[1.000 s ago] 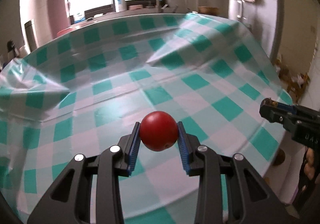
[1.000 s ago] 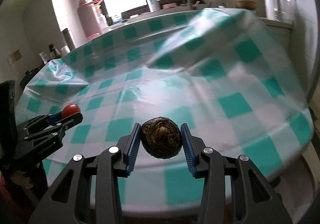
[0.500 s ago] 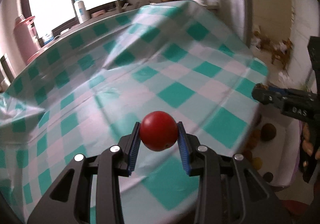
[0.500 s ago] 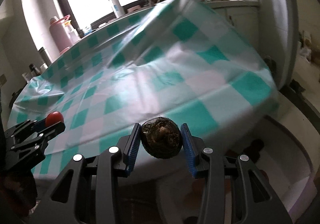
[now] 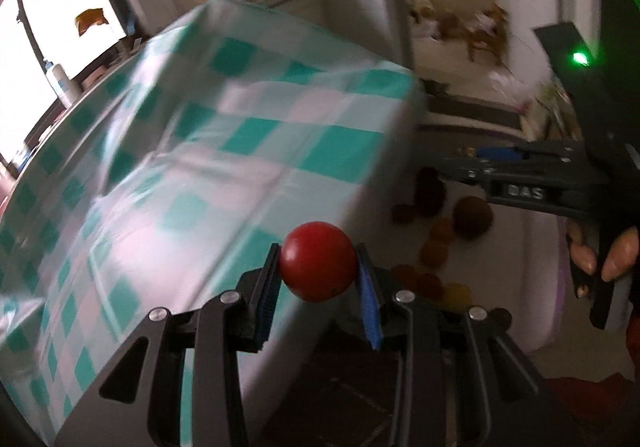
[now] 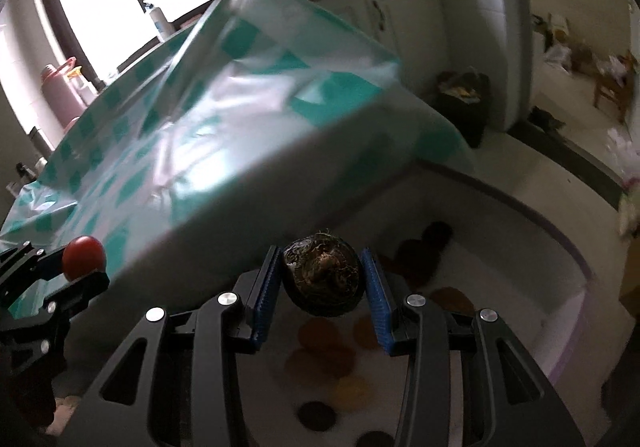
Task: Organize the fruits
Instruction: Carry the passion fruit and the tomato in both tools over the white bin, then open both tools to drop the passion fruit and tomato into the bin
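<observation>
Left gripper (image 5: 318,271) clamps a red tomato (image 5: 317,261) between its blue pads, past the table edge (image 5: 360,203). Right gripper (image 6: 322,281) pinches a dark rough brown fruit (image 6: 323,279) above the white tub (image 6: 572,259) holding blurred fruits.

One round red tomato (image 5: 317,266), one dark hairy brown round fruit (image 6: 323,274), two black hand-held grippers, roughly ten blurred brown and orange fruits in the white bin (image 6: 532,271).

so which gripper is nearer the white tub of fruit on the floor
Right. The right gripper hangs over the white tub; the left gripper sits at the table's edge beside it.
</observation>
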Action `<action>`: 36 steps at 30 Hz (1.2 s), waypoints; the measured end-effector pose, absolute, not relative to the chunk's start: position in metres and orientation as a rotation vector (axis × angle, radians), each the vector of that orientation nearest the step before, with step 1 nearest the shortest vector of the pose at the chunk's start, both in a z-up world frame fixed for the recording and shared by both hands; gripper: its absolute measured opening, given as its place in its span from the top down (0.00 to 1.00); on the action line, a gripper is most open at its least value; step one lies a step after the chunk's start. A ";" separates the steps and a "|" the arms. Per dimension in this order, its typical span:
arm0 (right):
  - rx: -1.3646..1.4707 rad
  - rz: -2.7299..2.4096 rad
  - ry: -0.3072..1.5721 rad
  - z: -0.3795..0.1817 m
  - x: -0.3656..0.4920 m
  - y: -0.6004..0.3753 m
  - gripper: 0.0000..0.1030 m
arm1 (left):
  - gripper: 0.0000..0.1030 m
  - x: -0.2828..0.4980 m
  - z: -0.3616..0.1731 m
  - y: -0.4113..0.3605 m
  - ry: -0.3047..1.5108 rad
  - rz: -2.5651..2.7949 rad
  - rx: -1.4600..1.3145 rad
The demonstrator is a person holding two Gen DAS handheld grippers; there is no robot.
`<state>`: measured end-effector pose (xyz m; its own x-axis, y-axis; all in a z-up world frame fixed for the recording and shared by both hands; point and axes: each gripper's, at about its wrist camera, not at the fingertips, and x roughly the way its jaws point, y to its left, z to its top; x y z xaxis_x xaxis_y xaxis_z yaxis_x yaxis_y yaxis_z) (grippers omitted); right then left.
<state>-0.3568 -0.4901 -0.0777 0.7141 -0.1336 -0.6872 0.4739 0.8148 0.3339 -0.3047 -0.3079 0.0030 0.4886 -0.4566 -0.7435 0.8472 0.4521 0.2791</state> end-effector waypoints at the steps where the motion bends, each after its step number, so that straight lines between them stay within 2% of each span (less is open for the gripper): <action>1: 0.526 -0.367 0.713 -0.083 -0.360 -0.494 0.60 | 0.65 -0.309 -0.001 -0.313 0.641 -0.892 0.719; 9: 0.517 -0.458 0.827 -0.126 -0.374 -0.511 0.60 | 0.65 -0.350 -0.050 -0.360 0.661 -1.028 0.898; 14: 0.471 -0.502 0.916 -0.152 -0.374 -0.516 0.60 | 0.65 -0.345 -0.102 -0.387 0.753 -1.056 0.986; 21: 0.423 -0.501 1.023 -0.181 -0.377 -0.517 0.60 | 0.65 -0.326 -0.158 -0.411 0.911 -1.059 0.964; 27: 0.383 -0.489 1.105 -0.193 -0.374 -0.511 0.60 | 0.65 -0.329 -0.177 -0.416 0.907 -1.059 0.993; 36: 0.356 -0.489 1.127 -0.194 -0.371 -0.508 0.60 | 0.65 -0.324 -0.180 -0.418 0.913 -1.027 0.933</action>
<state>-0.3706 -0.5084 -0.1938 0.3431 -0.1916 -0.9195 0.5405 0.8409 0.0265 -0.3235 -0.4180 -0.1796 0.2545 -0.2792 -0.9259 0.9523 0.2393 0.1896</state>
